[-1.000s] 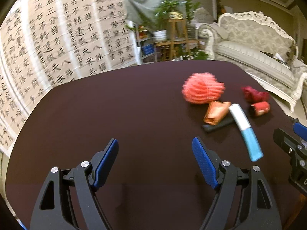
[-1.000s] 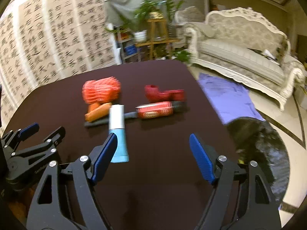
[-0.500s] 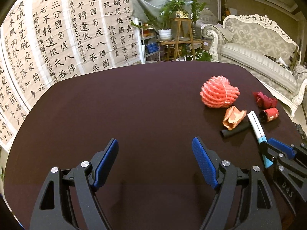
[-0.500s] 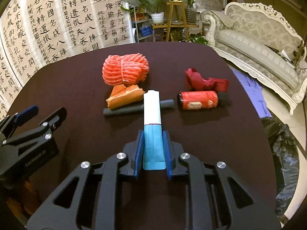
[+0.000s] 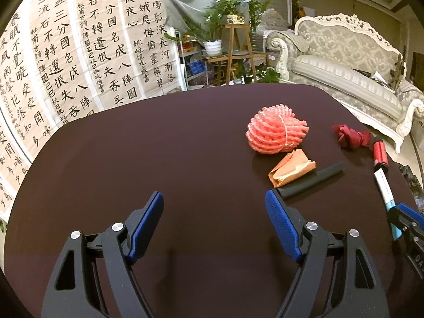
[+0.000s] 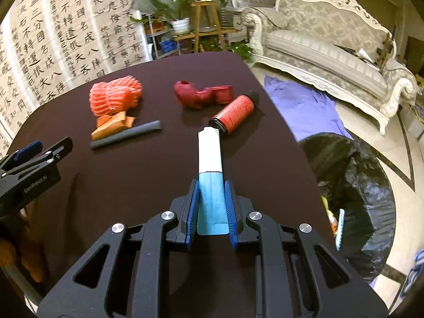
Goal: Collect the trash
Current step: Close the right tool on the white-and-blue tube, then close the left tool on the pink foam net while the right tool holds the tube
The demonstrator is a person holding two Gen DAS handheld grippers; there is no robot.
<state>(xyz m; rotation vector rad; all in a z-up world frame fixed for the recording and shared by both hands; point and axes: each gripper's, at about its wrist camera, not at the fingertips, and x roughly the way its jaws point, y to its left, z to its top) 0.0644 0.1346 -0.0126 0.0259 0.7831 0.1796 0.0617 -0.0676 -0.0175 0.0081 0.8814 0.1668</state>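
- Living-room setting: calligraphy sheets hang behind a dark round bench (image 6: 159, 175); a pale carved sofa (image 6: 331, 42) stands beyond it.
- Right claw (image 6: 211, 206): closed on the blue end of a white-and-blue tube (image 6: 210, 159), pads pressing both sides. The white end projects forward, its tip just beside a red cylindrical container (image 6: 234, 114) lying on the bench.
- Left claw (image 5: 214, 225): wide open, nothing between its pads, poised over bare bench.
- Ahead and left of the right claw lie an orange foam net (image 6: 115, 98), a crumpled orange wrapper (image 6: 112, 126) and a dark rod (image 6: 126, 137); a dark red crumpled item (image 6: 201, 95) lies ahead.
- A black trash bag (image 6: 352, 185), its mouth open, sits on the floor to the right of the right claw, below bench level.
- Step in hand, as judged: carry the tube to the bag.
- Procedure: lift clear before swinging right, so the projecting tip does not sweep the red container. Keep the grip firm; the tube is held by one end only and may pivot. Release only once the tube is over the bag mouth.
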